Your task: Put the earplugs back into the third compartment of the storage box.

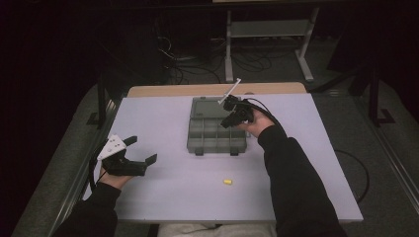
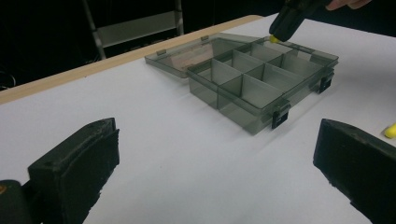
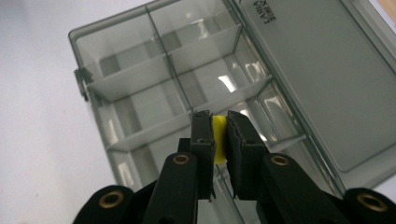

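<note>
Right gripper (image 3: 219,122) clamps yellow piece (image 3: 219,140), long axis along jaws, over organizer box (image 3: 140,74); left gripper (image 2: 215,158) open.

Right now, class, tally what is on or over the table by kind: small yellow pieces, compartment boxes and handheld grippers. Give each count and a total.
Small yellow pieces: 2, one lying on the table, one pinched in the right gripper
Compartment boxes: 1, lid open
Handheld grippers: 2, left gripper, right gripper
Total: 5
</note>
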Demonstrator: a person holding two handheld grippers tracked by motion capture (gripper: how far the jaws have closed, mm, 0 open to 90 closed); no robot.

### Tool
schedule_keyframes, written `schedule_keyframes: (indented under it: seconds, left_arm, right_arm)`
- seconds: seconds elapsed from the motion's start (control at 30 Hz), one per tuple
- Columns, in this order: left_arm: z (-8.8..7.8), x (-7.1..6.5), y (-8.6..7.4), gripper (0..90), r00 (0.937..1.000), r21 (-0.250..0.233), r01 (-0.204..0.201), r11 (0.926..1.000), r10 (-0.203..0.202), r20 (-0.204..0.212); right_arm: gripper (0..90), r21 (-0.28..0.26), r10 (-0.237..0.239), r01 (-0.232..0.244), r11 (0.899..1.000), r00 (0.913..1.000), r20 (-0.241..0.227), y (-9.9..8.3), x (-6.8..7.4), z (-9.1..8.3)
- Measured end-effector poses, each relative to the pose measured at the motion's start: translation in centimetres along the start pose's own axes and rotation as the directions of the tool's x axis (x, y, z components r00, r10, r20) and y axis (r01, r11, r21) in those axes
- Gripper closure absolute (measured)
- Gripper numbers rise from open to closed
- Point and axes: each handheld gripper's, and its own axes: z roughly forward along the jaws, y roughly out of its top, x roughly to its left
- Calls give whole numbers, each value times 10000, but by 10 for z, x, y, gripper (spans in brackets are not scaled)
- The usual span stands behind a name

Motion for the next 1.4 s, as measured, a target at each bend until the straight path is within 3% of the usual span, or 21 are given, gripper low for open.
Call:
schedule_keyframes:
  seconds: [0.17,0.5,0.87,1.0,1.23,1.4]
  left_arm:
    - [0,0,0,0,10000,-1,6,10000,-6,-3]
    - [1,-1,0,0,10000,44,-42,10000,42,34]
    - [0,-1,0,0,10000,48,-53,10000,53,28]
    - [1,-1,0,0,10000,63,-43,10000,43,26]
    - [1,-1,0,0,10000,78,-57,10000,57,19]
    - [1,-1,0,0,10000,100,-86,9999,86,3]
  right_arm:
    - [799,-174,61,-61,9998,10000,17,1,-4,9]
    - [796,-9,368,-368,9993,9993,82,-1,-13,32]
    - [692,-137,569,-569,9983,9984,23,-1,-12,33]
    - [576,-280,631,-629,9976,9980,53,0,-9,26]
    - [312,-926,938,-969,9910,9949,-370,-2,-5,4]
    - [124,-1109,840,-858,9901,9962,-212,-2,3,-9]
